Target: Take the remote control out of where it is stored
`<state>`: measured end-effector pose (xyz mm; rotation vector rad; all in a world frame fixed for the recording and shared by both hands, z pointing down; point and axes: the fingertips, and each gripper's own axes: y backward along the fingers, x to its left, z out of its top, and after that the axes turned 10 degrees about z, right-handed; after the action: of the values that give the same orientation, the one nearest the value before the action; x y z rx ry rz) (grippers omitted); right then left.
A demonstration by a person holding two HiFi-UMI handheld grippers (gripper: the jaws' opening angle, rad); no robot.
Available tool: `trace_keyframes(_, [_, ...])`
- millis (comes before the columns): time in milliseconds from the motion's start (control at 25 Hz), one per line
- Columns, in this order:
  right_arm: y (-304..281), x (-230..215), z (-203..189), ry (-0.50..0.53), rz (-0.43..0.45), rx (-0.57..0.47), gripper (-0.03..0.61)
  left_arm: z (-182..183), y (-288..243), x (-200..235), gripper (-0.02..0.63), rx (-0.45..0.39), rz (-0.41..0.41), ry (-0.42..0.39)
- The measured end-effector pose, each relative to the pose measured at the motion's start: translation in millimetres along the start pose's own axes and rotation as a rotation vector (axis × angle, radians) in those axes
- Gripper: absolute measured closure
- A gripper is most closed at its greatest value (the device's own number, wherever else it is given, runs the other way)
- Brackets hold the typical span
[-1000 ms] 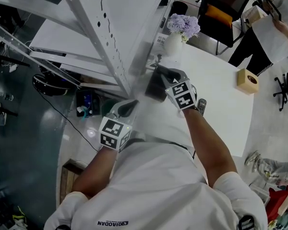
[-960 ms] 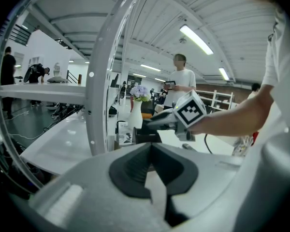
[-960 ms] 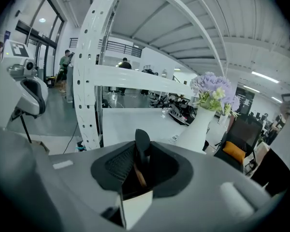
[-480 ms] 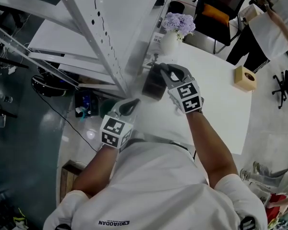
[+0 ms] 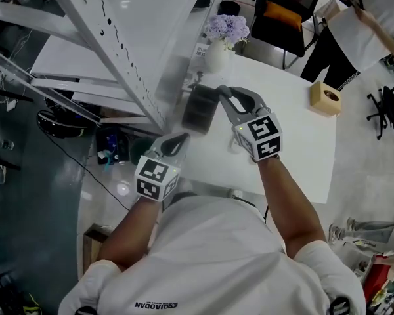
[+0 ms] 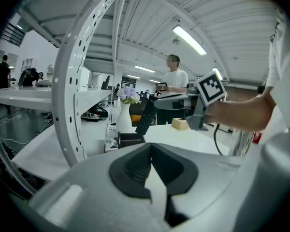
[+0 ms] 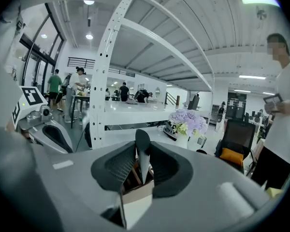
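Head view: right gripper [image 5: 223,93] reaches over the dark holder [image 5: 200,108] on the white table [image 5: 302,149], left gripper [image 5: 180,139] near the table's edge; left gripper view — its jaws together, empty, while the remote control [image 6: 146,115] hangs tilted above the holder; right gripper view — jaws clamped on the remote control, upright between the pads.

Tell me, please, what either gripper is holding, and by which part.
The right gripper pinches the remote control by its upper end between its jaws; the left gripper holds nothing.
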<state>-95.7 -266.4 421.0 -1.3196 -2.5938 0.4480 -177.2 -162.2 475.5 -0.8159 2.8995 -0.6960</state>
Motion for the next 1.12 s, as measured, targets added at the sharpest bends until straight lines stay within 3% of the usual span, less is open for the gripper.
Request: trace_keyframes(1120, [177,-60,-114,-0.219,-0.181,0.026,0.486,5,-62,-136,0.612,0.041,-0.151,-0.078])
